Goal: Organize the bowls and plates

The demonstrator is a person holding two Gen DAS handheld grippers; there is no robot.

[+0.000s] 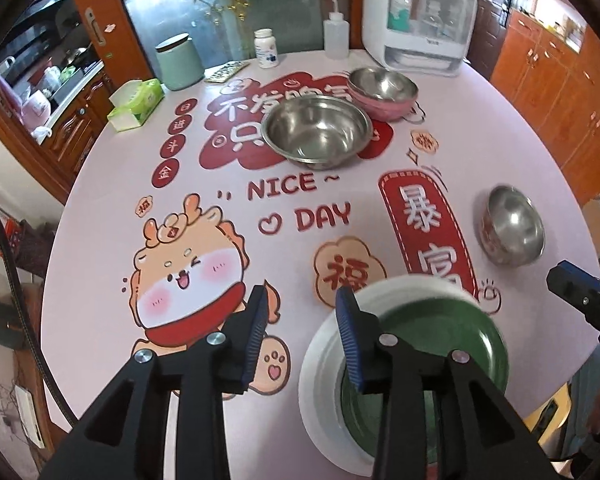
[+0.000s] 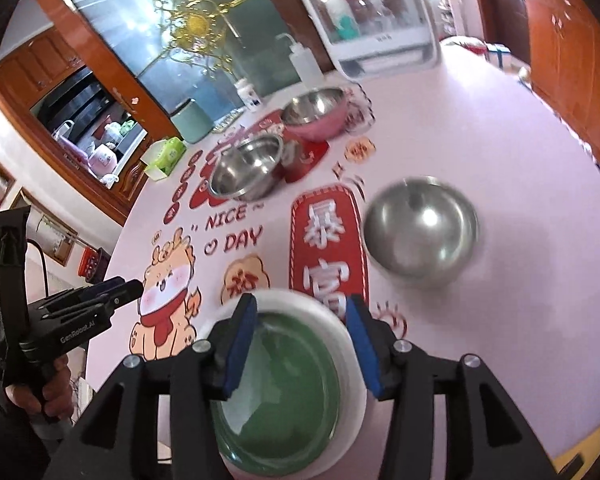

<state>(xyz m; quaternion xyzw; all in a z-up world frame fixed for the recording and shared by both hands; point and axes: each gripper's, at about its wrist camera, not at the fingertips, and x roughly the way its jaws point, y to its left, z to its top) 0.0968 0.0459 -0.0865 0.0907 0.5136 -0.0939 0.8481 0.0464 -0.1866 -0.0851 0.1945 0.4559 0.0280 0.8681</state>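
While both jaws gape | left hand-held gripper point(image 1: 302, 300), right hand-held gripper point(image 2: 302, 314) | hand point(image 2: 46, 394) right-view only

The round table's pale pink cloth point(image 1: 112, 216) is showing red panels with white characters and an orange cartoon dragon point(image 1: 192, 264). A green plate point(image 1: 440, 344) is lying in a white dish point(image 1: 320, 364); one steel bowl is wearing a pink outside point(image 1: 384, 109).

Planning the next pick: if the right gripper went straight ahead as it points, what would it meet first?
Probably the green plate stacked on the white plate, between the right gripper fingers; depth is unclear.
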